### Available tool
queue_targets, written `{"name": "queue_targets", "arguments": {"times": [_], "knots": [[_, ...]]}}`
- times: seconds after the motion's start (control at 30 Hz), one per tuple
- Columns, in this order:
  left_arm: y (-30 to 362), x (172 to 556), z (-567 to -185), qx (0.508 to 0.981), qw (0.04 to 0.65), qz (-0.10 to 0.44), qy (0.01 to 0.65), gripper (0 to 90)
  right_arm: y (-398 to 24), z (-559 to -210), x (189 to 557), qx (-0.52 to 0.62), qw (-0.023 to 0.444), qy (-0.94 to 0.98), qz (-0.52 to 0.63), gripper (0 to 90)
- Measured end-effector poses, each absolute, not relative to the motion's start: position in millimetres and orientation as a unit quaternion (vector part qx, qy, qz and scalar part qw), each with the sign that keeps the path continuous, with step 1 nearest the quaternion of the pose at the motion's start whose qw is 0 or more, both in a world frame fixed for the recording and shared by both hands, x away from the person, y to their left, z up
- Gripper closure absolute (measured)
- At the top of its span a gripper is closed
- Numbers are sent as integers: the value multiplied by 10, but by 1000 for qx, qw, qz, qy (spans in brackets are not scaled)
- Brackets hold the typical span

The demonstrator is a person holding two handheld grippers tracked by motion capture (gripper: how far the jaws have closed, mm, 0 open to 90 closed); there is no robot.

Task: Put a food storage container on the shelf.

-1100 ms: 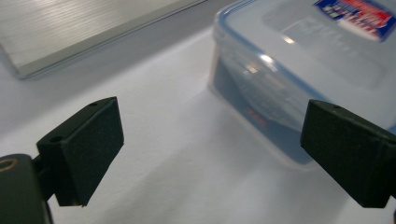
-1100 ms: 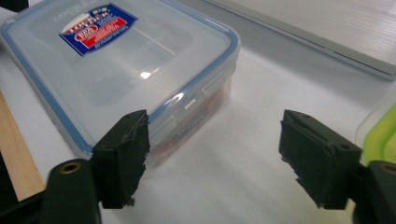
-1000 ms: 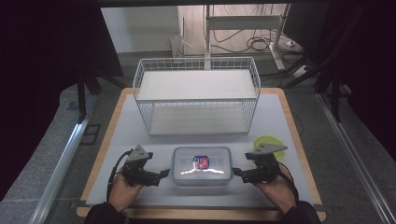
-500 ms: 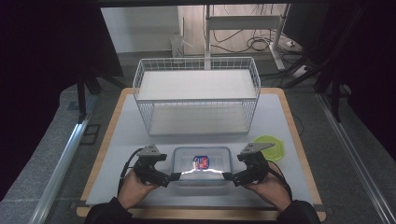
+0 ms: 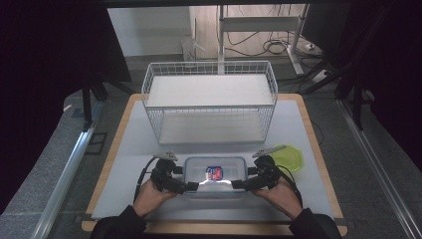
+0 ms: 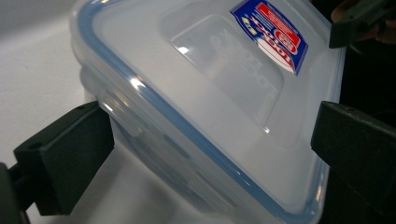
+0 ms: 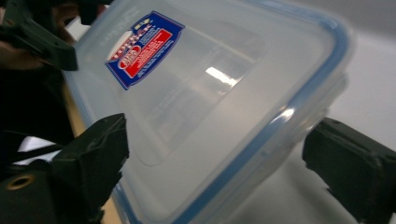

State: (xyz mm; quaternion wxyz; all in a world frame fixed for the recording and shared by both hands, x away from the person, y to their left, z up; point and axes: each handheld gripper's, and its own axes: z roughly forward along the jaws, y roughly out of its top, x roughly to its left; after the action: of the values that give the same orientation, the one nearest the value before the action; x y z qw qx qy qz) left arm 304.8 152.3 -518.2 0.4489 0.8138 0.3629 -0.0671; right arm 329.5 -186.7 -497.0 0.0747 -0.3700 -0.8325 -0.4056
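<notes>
A clear plastic container (image 5: 214,172) with a blue-rimmed lid and a red and blue sticker sits near the table's front edge. My left gripper (image 5: 191,186) is at its front left corner and my right gripper (image 5: 238,184) at its front right corner. In the left gripper view the container (image 6: 201,93) fills the gap of the left gripper (image 6: 210,140), whose jaws stand wide on either side of a corner. In the right gripper view the right gripper (image 7: 215,140) straddles the container (image 7: 224,93); its jaws have just closed a little around that corner, without a clear press.
A white wire basket (image 5: 209,99) stands behind the container in the middle of the table. A yellow-green round lid (image 5: 288,157) lies just right of the right hand. The table's wooden edge (image 5: 214,228) runs close under both forearms.
Both hands have moved inward and slightly toward the front, from beside the container to its front corners. The jaws now straddle those corners. The container itself has stayed in place.
</notes>
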Motion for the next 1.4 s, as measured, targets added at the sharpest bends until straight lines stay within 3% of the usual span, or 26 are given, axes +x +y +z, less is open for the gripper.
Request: {"name": "queue_targets", "arguments": {"times": [0.13,0.27,0.4,0.47,0.57,0.73,1.03,1.4], "knots": [[1514,2998,-5145,818,443,-57,363,15,-1872,-4942,3266,-370,70,-834,-403,112],[1594,2922,-5129,812,460,-45,355,122,-1901,-4911,3171,-374,70,-833,-401,177],[1623,2828,-5127,808,467,-41,357,159,-1931,-4900,3118,-375,71,-832,-403,218],[1634,2781,-5123,806,467,-42,361,205,-1949,-4886,3082,-373,70,-834,-402,245],[1658,2709,-5118,803,469,-43,365,256,-2028,-4862,3058,-383,79,-820,-419,355],[1772,2667,-5142,766,504,-66,393,402,-2069,-4829,3031,-383,79,-815,-427,419],[1793,2699,-5157,746,518,-76,412,443,-2139,-4868,3063,-418,109,-782,-450,491],[1760,2744,-5079,746,518,-39,417,482,-2099,-4773,3024,-416,60,-782,-461,538]]}}
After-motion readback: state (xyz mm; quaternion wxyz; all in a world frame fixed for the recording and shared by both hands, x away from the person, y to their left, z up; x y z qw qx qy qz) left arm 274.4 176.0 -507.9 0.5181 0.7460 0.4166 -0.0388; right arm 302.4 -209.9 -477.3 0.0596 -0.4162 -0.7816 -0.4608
